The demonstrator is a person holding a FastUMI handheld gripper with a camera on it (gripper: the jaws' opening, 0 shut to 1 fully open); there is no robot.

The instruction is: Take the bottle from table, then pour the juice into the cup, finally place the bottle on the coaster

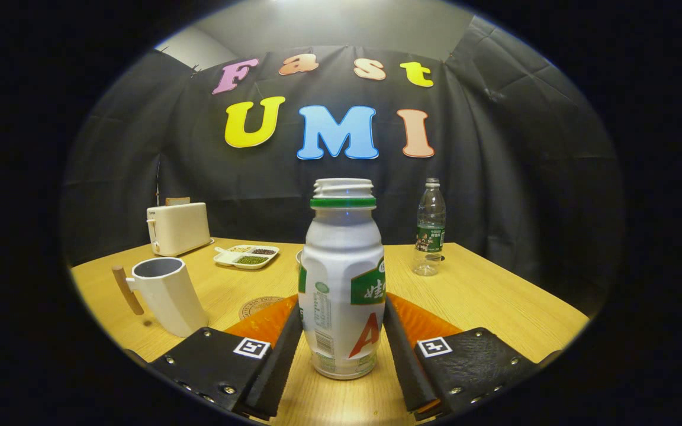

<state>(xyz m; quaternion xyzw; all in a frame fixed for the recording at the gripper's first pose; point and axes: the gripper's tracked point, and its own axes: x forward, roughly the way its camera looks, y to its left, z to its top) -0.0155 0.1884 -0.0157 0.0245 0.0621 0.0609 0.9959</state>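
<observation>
Item: my fingers [341,331] press both flanks of the uncapped juice bottle [341,284], which stands upright on the bench [495,296]. Left, near: coaster [258,306], partly hidden; white cup [166,293] with wooden handle. Beyond: divided snack tray [247,256], toaster [178,228], clear water bottle [430,228]. Risk: open neck, so tilting during transit would likely spill juice; a loose hold could let it slip.
</observation>
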